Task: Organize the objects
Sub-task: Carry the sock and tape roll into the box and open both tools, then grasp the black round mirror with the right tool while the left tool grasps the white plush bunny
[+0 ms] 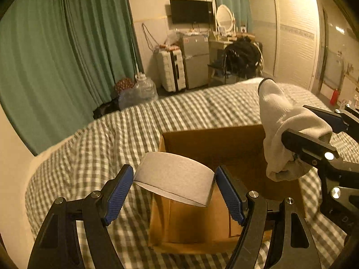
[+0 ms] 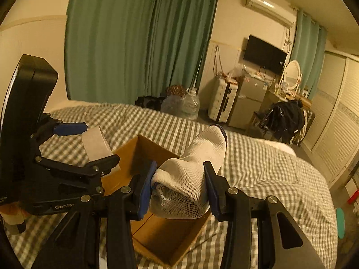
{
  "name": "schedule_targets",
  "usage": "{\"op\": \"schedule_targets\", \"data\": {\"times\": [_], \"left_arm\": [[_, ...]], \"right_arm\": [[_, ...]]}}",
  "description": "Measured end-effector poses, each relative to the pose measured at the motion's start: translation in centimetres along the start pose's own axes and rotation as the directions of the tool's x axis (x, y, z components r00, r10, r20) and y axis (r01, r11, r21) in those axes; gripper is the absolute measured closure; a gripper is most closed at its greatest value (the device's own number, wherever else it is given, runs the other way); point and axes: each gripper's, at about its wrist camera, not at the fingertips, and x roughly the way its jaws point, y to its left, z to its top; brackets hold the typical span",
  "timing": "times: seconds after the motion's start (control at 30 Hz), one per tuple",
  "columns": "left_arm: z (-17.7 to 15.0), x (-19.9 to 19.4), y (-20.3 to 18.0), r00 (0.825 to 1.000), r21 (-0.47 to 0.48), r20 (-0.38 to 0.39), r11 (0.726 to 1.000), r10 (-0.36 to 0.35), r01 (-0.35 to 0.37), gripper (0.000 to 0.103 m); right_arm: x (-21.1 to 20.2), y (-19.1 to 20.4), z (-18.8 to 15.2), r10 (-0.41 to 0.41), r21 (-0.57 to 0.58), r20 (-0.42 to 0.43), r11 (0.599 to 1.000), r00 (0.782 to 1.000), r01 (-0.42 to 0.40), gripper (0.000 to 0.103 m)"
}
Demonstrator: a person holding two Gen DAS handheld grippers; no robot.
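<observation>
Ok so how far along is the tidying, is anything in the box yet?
Nothing shows inside the cardboard box yet. In hand: the left gripper clamps a roll of tape, and the right gripper clamps a white sock, both held over the open box. Left: release both into it.

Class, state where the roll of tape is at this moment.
The roll of tape is clamped in the left gripper, held above the near edge of the open cardboard box on the checked bed.

Bed (image 1: 139, 121) with green-checked cover, open cardboard box (image 1: 193, 224) apparently resting directly on it
</observation>
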Motion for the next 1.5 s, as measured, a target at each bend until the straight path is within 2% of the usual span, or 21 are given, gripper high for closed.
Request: {"op": "schedule_targets", "data": {"times": [0.23, 0.47, 0.57, 0.6, 0.7, 0.9, 1.03, 1.17, 1.4, 1.5], "left_arm": [[-0.4, 2.7, -0.7, 1.0, 0.03, -0.002, 0.999, -0.03, 0.03, 0.025], [-0.6, 2.6, -1.3, 0.999, 0.05, -0.021, 0.998, -0.038, 0.039, 0.025], [-0.4, 1.3, -1.6, 0.999, 0.067, -0.019, 0.997, -0.028, 0.029, 0.024], [-0.4, 0.7, -1.7, 1.0, 0.069, -0.017, 0.997, -0.025, 0.026, 0.023], [0.1, -1.7, -1.5, 1.0, 0.059, 0.003, 0.998, -0.004, 0.004, 0.012], [1.1, -8.2, -0.6, 0.997, 0.005, 0.072, 1.0, 0.003, -0.003, 0.006], [1.5, -13.4, -0.1, 0.991, -0.007, 0.135, 1.0, 0.027, -0.027, 0.004], [0.5, -17.8, 0.3, 0.986, -0.018, 0.158, 0.999, 0.049, -0.046, 0.002], [-3.2, -22.1, 0.9, 0.988, -0.03, 0.127, 0.996, 0.089, -0.086, 0.001], [-5.4, -23.4, 1.1, 0.989, -0.04, 0.125, 0.997, 0.076, -0.072, 0.001]], "right_arm": [[5.4, 0.1, -2.0, 0.006, -0.047, -0.087, 0.999, 0.996, -0.01, 0.062], [5.7, -1.3, -3.3, 0.033, -0.01, -0.087, 0.999, 0.996, -0.034, 0.06], [5.0, -1.9, -3.0, 0.025, 0.01, -0.078, 1.0, 0.997, -0.024, 0.054], [4.3, -2.1, -2.8, 0.022, 0.02, -0.069, 1.0, 0.997, -0.021, 0.049], [1.9, -2.3, -1.9, 0.004, 0.035, -0.019, 0.999, 1.0, -0.003, 0.029], [-5.0, -2.4, -0.1, -0.042, 0.03, 0.053, 0.999, 0.998, 0.041, 0.02], [-10.4, -2.2, 1.2, -0.061, 0.036, 0.099, 0.998, 0.993, 0.058, 0.018], [-15.4, -1.4, 2.1, -0.064, 0.031, 0.136, 0.998, 0.989, 0.06, 0.016], [-21.8, 1.9, 1.1, -0.059, -0.024, 0.156, 0.998, 0.986, 0.063, 0.015], [-23.6, 3.4, -0.2, -0.039, -0.046, 0.149, 0.998, 0.988, 0.046, 0.015]]}}
